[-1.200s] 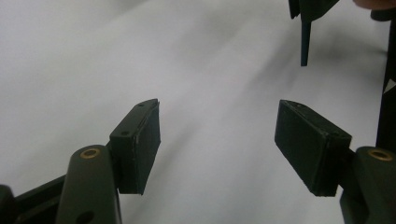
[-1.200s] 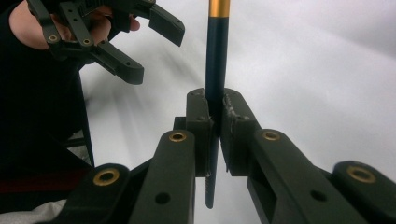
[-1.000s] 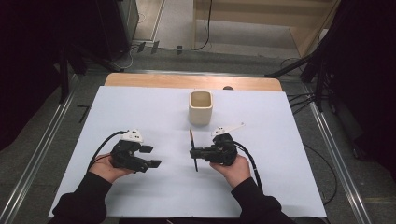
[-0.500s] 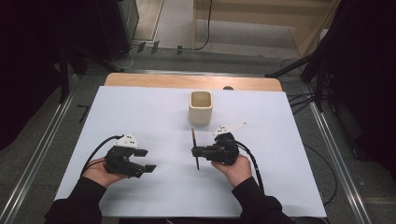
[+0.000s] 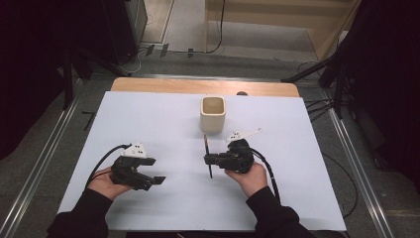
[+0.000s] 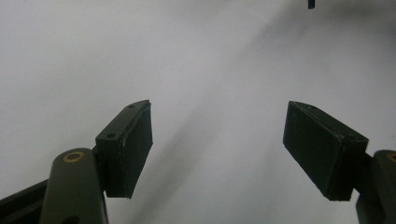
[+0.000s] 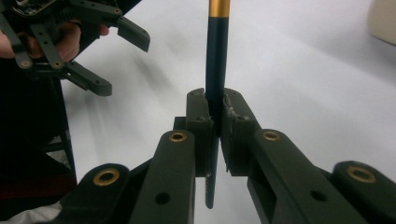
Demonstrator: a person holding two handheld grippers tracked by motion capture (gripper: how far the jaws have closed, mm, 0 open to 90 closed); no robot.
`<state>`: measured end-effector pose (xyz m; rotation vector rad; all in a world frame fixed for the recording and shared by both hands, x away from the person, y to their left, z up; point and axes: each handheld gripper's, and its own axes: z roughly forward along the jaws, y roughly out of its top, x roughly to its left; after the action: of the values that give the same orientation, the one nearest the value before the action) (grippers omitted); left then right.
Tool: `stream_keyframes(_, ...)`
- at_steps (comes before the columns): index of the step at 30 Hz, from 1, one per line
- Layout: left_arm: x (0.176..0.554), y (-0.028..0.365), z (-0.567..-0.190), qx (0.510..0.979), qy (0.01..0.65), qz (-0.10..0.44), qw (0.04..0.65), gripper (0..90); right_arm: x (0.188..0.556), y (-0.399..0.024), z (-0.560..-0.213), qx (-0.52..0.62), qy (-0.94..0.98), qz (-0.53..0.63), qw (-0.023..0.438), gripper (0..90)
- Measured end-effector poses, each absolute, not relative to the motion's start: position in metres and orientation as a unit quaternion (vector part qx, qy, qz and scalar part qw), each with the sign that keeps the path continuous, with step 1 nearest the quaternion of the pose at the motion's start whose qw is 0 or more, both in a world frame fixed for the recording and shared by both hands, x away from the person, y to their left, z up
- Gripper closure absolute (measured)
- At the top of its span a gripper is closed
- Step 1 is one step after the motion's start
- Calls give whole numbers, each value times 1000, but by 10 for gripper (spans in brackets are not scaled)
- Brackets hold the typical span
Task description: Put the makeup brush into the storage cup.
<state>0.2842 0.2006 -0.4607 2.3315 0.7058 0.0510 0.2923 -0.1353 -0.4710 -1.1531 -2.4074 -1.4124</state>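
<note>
Left gripper lower; slim dark pencil clamped.

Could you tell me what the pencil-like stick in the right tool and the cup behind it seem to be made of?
The stick looks like painted wood or plastic: a smooth, dark matte shaft with a shiny gold band, probably metal or foil. The cup looks like unglazed ceramic or matte plastic: cream, thick-walled, dull, without highlights. The right tool is clamped on the stick.
</note>
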Motion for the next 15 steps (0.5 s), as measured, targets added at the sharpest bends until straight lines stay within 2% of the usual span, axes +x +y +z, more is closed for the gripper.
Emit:
stream_keyframes(6,284,201,-461,899,270,24,344,244,296,-135,-466,-383,-791,-474,64,836)
stream_keyframes(15,285,200,-462,900,271,22,341,247,309,-139,-450,-383,-795,-468,39,836)
